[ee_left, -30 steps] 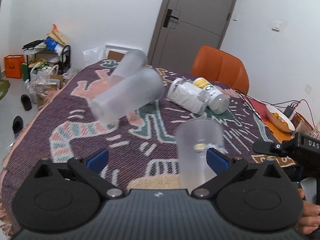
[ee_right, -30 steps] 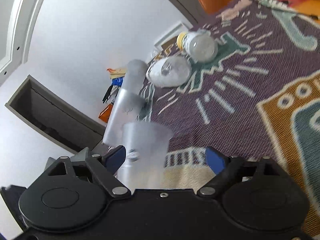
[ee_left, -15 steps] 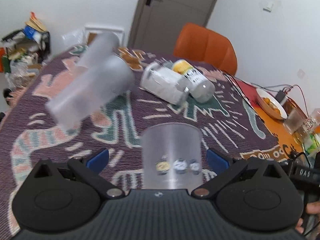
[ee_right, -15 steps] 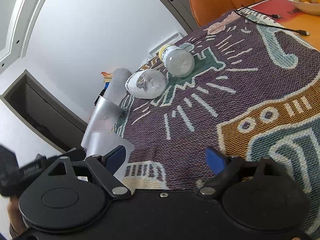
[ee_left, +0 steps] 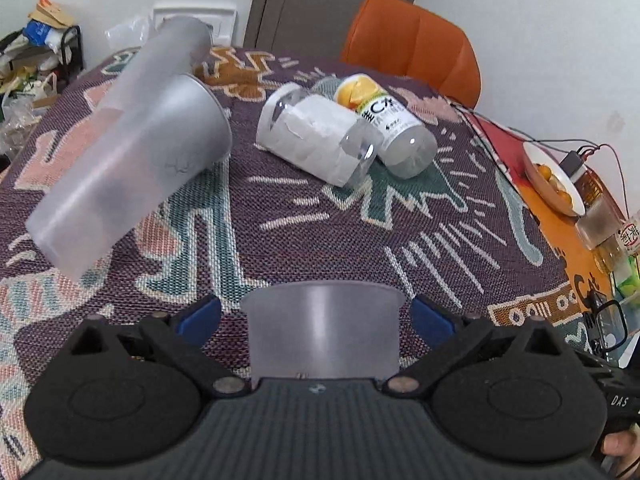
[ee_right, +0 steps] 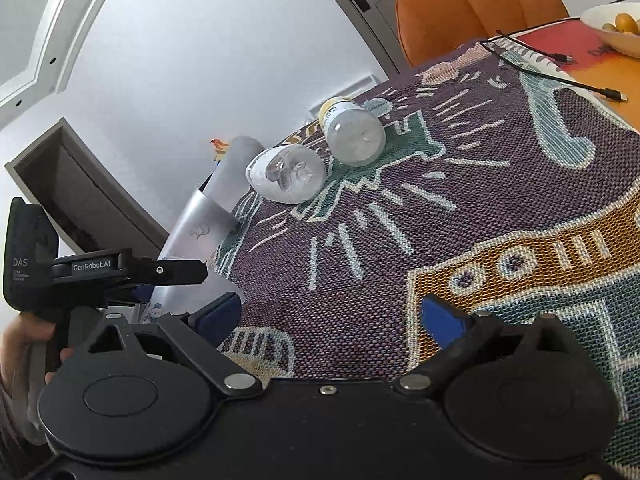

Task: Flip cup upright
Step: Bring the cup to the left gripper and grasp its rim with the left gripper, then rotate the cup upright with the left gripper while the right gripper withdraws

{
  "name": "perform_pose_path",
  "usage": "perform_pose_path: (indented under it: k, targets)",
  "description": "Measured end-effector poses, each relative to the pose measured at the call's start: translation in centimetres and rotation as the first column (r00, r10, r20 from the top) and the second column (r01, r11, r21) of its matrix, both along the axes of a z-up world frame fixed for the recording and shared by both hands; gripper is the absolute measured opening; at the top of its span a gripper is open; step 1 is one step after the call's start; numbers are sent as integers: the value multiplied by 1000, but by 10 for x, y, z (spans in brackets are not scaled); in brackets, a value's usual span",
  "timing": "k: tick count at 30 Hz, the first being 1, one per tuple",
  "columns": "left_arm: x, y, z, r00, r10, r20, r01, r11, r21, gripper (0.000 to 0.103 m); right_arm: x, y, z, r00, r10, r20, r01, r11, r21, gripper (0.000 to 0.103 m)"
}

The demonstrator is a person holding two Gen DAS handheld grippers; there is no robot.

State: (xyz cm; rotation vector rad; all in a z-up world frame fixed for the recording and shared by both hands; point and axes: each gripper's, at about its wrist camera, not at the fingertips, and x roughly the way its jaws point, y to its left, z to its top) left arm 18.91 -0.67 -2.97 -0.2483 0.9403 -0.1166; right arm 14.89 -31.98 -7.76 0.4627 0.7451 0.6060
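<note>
A frosted translucent cup [ee_left: 322, 332] stands between my left gripper's [ee_left: 316, 316] blue fingertips, wide end up, low over the patterned tablecloth [ee_left: 320, 220]. The fingers stand wide, with small gaps to the cup on both sides. In the right wrist view the cup [ee_right: 192, 296] shows partly behind the left gripper's black body. My right gripper [ee_right: 332, 316] is open and empty over the cloth, to the right of the cup. A stack of frosted cups [ee_left: 128, 144] lies on its side at the left.
Two plastic bottles [ee_left: 320, 140] [ee_left: 384, 124] lie on their sides mid-table. An orange chair [ee_left: 416, 40] stands at the far edge. A bowl of fruit [ee_left: 552, 180], cables and jars sit along the right edge. A cluttered shelf stands at the far left.
The left gripper came over and down around the cup, which now sits centred between its fingers. The right gripper swung right, away from the cup, and stays open.
</note>
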Motion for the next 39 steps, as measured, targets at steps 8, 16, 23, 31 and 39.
perform_pose_path:
  k: [8,16,23,31,39]
  targets:
    - [12,1,-11,998,-2,-64,1,1000,-22,86,1,-2,-1,1000,4,6,-4,1000,11,98]
    - [-6,-4,20,998,-19,64,20,999,-26,85,0,-3,3,1000,-12,2,12,1000,8,98]
    - [-35,-6,51,975,-2,221,4,1000,-12,85,-7,3,15,1000,-1,31,0,1000,3,98]
    - [-71,-14,86,903,22,428,-37,999,26,81,-16,6,31,997,1,78,-1,1000,-5,98]
    - [-88,-19,87,854,36,519,-86,994,71,81,-22,12,36,996,2,92,0,1000,-23,98]
